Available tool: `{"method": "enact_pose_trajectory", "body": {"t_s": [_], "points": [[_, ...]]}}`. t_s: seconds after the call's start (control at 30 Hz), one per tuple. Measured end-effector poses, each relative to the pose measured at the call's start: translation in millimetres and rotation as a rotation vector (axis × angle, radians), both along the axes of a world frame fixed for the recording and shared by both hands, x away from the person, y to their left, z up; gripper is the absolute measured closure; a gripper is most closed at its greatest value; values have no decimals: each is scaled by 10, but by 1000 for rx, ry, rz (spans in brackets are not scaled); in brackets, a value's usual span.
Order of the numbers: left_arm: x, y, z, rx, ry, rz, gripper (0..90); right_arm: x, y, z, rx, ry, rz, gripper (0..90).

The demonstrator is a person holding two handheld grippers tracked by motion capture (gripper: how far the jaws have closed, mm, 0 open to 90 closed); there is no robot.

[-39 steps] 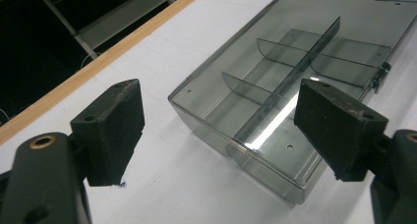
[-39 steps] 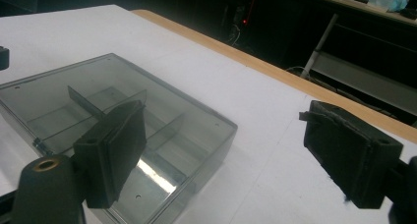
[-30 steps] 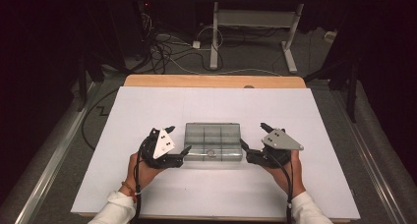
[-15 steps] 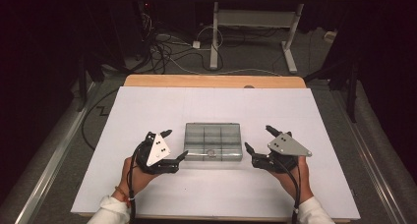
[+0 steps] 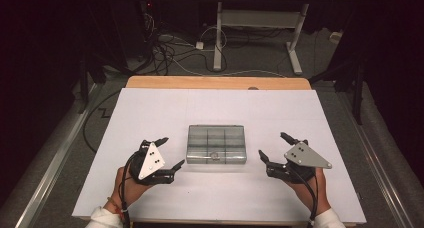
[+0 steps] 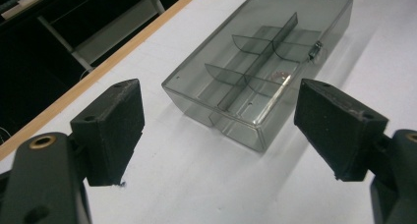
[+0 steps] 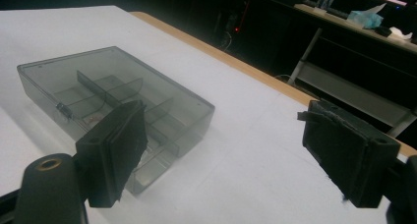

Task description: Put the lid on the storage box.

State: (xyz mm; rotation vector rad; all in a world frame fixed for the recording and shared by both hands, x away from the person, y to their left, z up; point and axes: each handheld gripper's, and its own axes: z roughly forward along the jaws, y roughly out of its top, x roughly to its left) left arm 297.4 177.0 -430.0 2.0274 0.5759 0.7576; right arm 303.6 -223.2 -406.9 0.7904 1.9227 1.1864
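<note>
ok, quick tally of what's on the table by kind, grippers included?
Clear plastic box with dividers, lid shut: 1
Hand-held grippers, both open and apart from the box: 2 (left gripper, right gripper)
White table cover: 1
Total: 4

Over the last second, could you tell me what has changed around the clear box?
Both grippers drew back from the compartment box: the left gripper moved left and toward the person, the right gripper moved right and toward the person, leaving a gap on each side. Both are open and hold nothing. The box stayed in the same spot on the white table, lid closed.
</note>
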Motion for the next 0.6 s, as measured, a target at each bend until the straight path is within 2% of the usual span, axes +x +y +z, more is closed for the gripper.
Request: {"method": "enact_pose_trajectory", "body": {"t_s": [0.27,0.6], "points": [[-76,119,-59,5,7,9,191,-92,-104,-36,-18,-3,0,176],[-187,327,-106,31,6,19,190,-187,-232,-103,-34,11,-9,176]]}}
